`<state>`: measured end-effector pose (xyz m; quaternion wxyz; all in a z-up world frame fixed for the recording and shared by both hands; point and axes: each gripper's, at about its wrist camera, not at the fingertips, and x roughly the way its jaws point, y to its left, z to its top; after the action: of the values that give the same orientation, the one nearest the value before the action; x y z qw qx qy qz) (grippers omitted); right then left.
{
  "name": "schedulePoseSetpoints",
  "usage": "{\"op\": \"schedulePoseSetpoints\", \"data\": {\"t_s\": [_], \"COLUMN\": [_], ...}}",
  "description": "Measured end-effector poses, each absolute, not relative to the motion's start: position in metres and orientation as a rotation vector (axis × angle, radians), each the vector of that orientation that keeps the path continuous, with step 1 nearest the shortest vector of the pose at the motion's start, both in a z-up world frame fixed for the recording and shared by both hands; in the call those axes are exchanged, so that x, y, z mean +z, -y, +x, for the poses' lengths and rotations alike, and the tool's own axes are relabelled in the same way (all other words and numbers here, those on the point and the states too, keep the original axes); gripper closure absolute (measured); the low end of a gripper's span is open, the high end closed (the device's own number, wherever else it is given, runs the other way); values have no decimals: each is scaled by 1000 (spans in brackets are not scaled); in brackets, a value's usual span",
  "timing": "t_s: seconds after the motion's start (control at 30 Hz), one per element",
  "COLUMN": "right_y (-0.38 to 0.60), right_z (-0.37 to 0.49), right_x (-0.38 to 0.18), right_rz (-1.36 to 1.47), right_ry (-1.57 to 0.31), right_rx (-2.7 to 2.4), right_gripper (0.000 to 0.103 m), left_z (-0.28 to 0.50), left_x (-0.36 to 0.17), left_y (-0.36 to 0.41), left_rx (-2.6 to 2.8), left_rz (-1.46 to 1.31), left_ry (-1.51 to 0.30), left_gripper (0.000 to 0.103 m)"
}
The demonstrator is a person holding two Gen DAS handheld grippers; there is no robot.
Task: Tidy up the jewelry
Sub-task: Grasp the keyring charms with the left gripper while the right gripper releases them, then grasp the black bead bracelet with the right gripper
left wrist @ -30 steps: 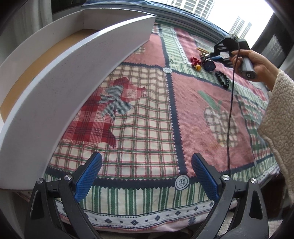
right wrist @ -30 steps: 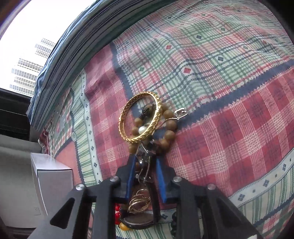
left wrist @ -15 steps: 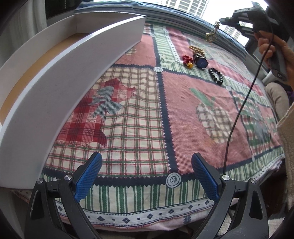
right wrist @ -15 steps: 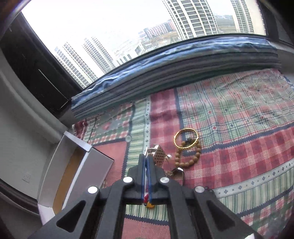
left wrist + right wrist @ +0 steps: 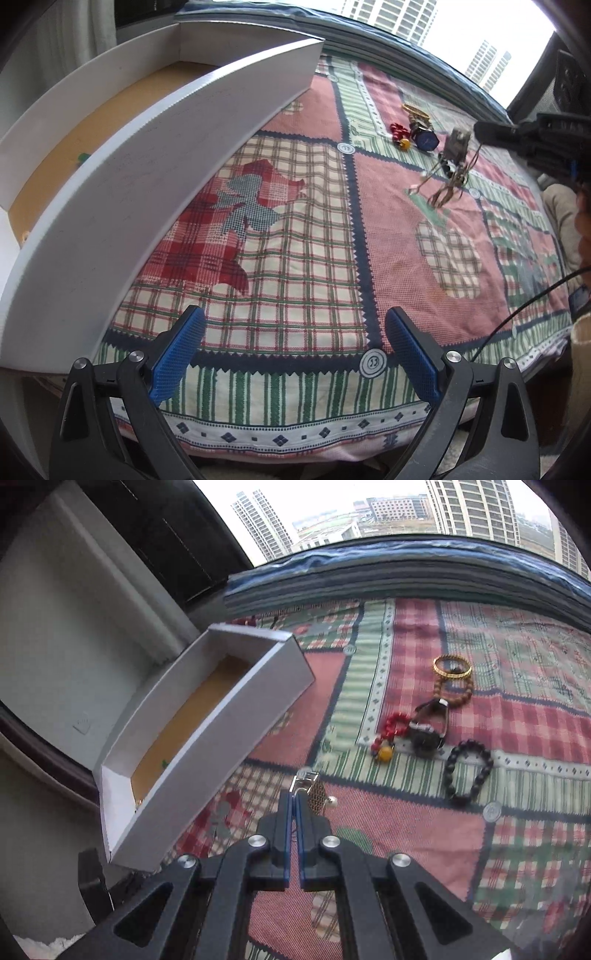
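Dangling chains (image 5: pixel 448 181) motion-blurred, unclear.

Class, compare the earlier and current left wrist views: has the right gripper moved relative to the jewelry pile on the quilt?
Yes. The right gripper has lifted off the jewelry pile and now carries a dangling piece beside it, above the quilt.

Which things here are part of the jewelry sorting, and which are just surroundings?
Job: right gripper shut on metal jewelry piece; white box; gold bangle; brown bead bracelet; red bead bracelet; watch; black bead bracelet.

Surroundings: patchwork cloth; open left gripper; window.
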<state>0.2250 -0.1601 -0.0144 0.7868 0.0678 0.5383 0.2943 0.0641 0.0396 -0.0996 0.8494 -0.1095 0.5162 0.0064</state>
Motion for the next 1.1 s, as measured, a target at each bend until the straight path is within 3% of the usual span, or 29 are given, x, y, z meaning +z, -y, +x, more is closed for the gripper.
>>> {"op": "schedulePoseSetpoints", "data": {"t_s": [0.13, 0.33, 0.47, 0.8, 0.87, 0.9, 0.97, 1.0, 1.1], "right_y": [169, 219, 244, 277, 282, 285, 292, 295, 293], "right_z": [212, 184, 149, 97, 100, 104, 118, 127, 170], "right_x": [-52, -40, -15, -16, -17, -16, -17, -19, -30], "right_rz": [215, 295, 245, 229, 231, 230, 246, 257, 240], "right_ry": [-1249, -1183, -1080, -1000, -1003, -1006, -1023, -1039, -1082], "right_rx": [594, 500, 420, 321, 326, 327, 332, 327, 315], "right_gripper": [97, 94, 62, 61, 61, 61, 61, 61, 61], "left_z": [61, 71, 91, 148, 150, 148, 145, 145, 151], "left_x": [-102, -105, -103, -140, -145, -144, -138, -136, -133], "left_y": [-38, -25, 5, 100, 102, 101, 95, 90, 69], "left_rx": [12, -39, -164, -229, -187, -181, -192, -198, -228], "left_rz": [-211, -200, -173, 37, 76, 88, 85, 63, -63], "left_ry": [-1095, -1120, -1131, -1158, -1136, -1114, -1083, -1091, -1131], "left_gripper": [5, 5, 5, 6, 13, 24, 66, 71, 72]}}
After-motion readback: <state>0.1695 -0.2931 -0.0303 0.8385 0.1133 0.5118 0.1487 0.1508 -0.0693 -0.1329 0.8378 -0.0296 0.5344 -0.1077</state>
